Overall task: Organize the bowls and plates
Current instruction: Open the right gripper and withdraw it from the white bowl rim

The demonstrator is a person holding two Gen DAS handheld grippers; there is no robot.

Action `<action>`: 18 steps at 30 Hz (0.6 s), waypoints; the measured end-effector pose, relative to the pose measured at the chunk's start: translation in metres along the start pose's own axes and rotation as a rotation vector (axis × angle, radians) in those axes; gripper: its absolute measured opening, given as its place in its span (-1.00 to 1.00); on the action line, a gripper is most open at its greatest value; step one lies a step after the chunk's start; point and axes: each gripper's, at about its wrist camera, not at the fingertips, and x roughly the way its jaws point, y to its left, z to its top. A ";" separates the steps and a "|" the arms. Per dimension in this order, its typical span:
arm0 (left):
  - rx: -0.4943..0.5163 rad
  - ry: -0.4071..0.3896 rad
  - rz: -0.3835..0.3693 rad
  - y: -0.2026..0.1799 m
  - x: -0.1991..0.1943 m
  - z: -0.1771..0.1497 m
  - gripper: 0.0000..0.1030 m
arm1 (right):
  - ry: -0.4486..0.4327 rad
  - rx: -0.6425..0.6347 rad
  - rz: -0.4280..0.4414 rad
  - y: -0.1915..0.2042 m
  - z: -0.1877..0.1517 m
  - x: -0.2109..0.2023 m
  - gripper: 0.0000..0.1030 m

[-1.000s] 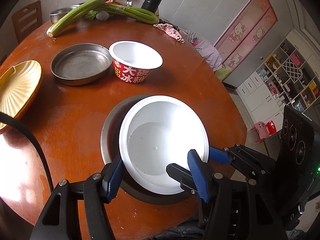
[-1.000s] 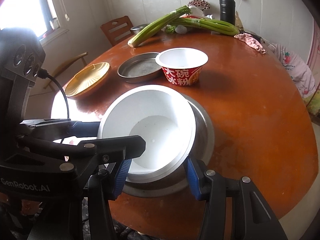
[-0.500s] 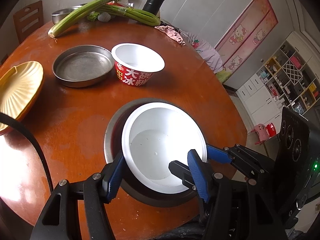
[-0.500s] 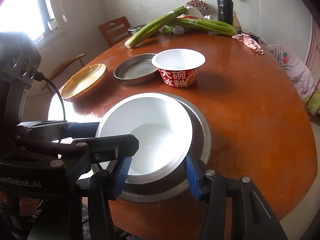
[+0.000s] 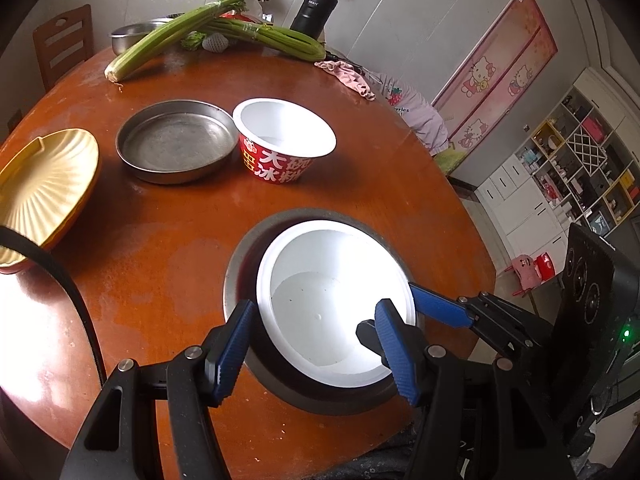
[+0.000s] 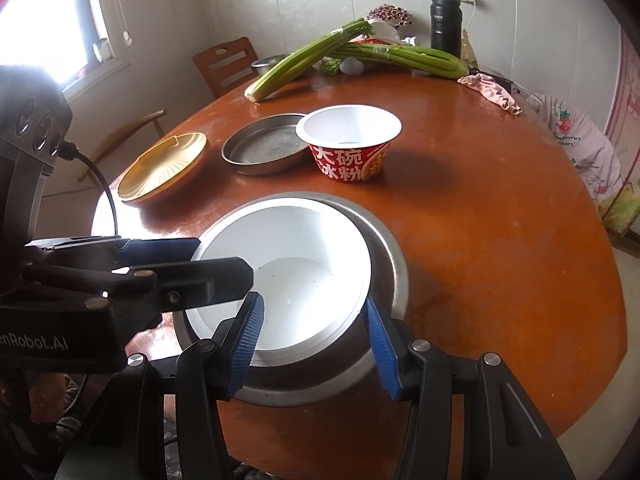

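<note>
A white bowl (image 5: 332, 296) rests inside a steel basin (image 5: 244, 248) at the near edge of the round table; both also show in the right wrist view, bowl (image 6: 288, 276) and basin (image 6: 384, 248). My left gripper (image 5: 312, 344) is open, its fingers astride the bowl's near rim. My right gripper (image 6: 316, 340) is open, its fingers astride the bowl's near right rim. A red-and-white paper bowl (image 5: 282, 144), a flat steel pan (image 5: 176, 140) and a yellow fluted plate (image 5: 44, 176) sit farther back.
Celery stalks (image 5: 200, 32), a small steel bowl (image 5: 132, 34), a black flask (image 5: 316, 4) and a pink cloth (image 5: 344, 74) lie at the table's far side. A wooden chair (image 5: 60, 44) stands at the far left. The table edge (image 5: 476, 248) drops off to the right.
The white bowl has been lowered from a tilt and now sits level in the steel basin. Both grippers have drawn back slightly toward the near edge.
</note>
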 end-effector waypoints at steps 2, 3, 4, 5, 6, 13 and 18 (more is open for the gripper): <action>-0.001 -0.005 0.004 0.001 -0.002 0.000 0.19 | -0.004 0.002 -0.004 -0.001 0.000 -0.001 0.04; 0.002 -0.008 0.009 0.001 -0.003 0.000 0.19 | -0.005 0.003 -0.002 -0.001 0.000 -0.001 0.04; 0.002 -0.010 0.011 0.001 -0.003 0.000 0.19 | -0.005 0.004 -0.002 -0.001 0.000 -0.002 0.04; 0.001 -0.013 0.015 0.001 -0.004 0.000 0.19 | -0.005 0.004 -0.003 -0.001 0.000 -0.002 0.04; 0.007 -0.021 0.024 0.000 -0.006 0.000 0.19 | -0.004 0.005 -0.004 -0.001 0.000 -0.002 0.04; 0.035 -0.052 0.037 -0.004 -0.016 0.002 0.20 | -0.025 0.016 -0.030 -0.005 0.002 -0.008 0.04; 0.040 -0.069 0.060 -0.001 -0.020 0.009 0.20 | -0.046 0.031 -0.039 -0.010 0.005 -0.014 0.05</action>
